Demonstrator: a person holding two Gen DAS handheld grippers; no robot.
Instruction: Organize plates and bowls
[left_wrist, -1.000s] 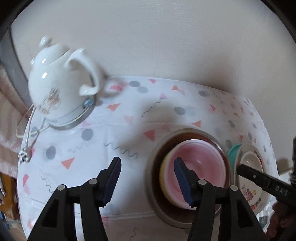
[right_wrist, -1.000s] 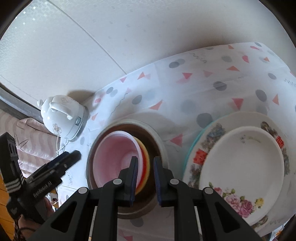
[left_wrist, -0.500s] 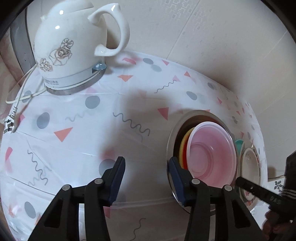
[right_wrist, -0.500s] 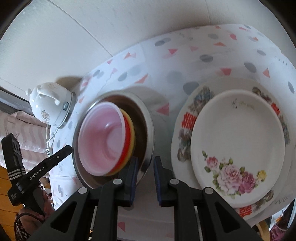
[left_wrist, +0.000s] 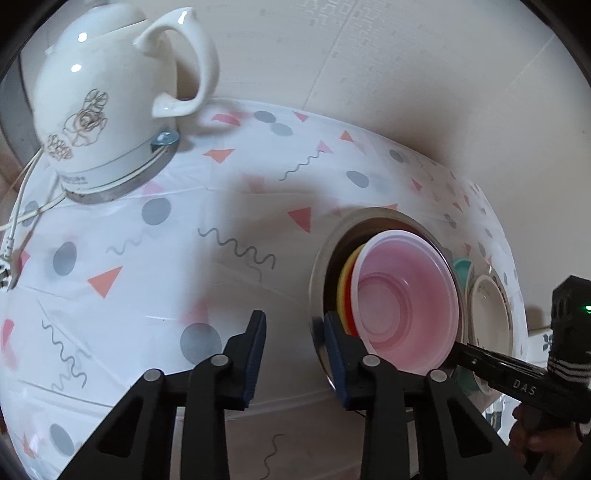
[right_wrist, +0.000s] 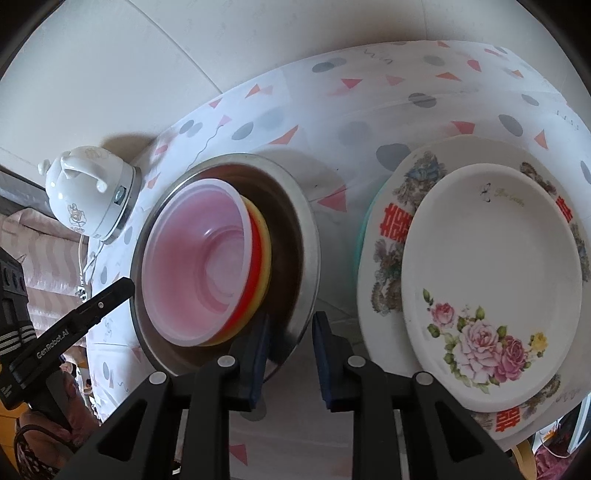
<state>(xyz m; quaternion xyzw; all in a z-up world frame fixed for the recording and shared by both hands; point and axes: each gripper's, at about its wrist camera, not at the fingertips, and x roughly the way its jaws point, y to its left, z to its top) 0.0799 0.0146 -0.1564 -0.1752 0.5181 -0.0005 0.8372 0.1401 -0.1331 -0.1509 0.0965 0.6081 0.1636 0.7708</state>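
Two claws, one at each side of the metal basin (right_wrist: 295, 236). Left claw (left_wrist: 293, 349): jaws closing across the basin's near-left rim, pads not yet pressing, rim between them. Right claw (right_wrist: 290, 349): jaws opening, astride the near-right rim, pads clear of it.

One metal basin, on the worktop (left_wrist: 155, 280) under a patterned cover; stiff, smooth, likely slippery at the lip, so best taken by the rim on opposite sides and kept level.

Three nested bowls inside it, tilted: one translucent pink bowl (right_wrist: 199, 262) on top, light and thin plastic; one red bowl (right_wrist: 253, 258) and one yellow bowl (right_wrist: 266, 258) beneath, edges only showing; liable to slide if the basin tips.

Three plates stacked just beside the basin: rose plate (right_wrist: 491, 280) on patterned plate (right_wrist: 391, 229) on teal plate (right_wrist: 364, 229); upper two probably ceramic, heavy, breakable.

One white kettle (left_wrist: 107, 99), far corner, with cord
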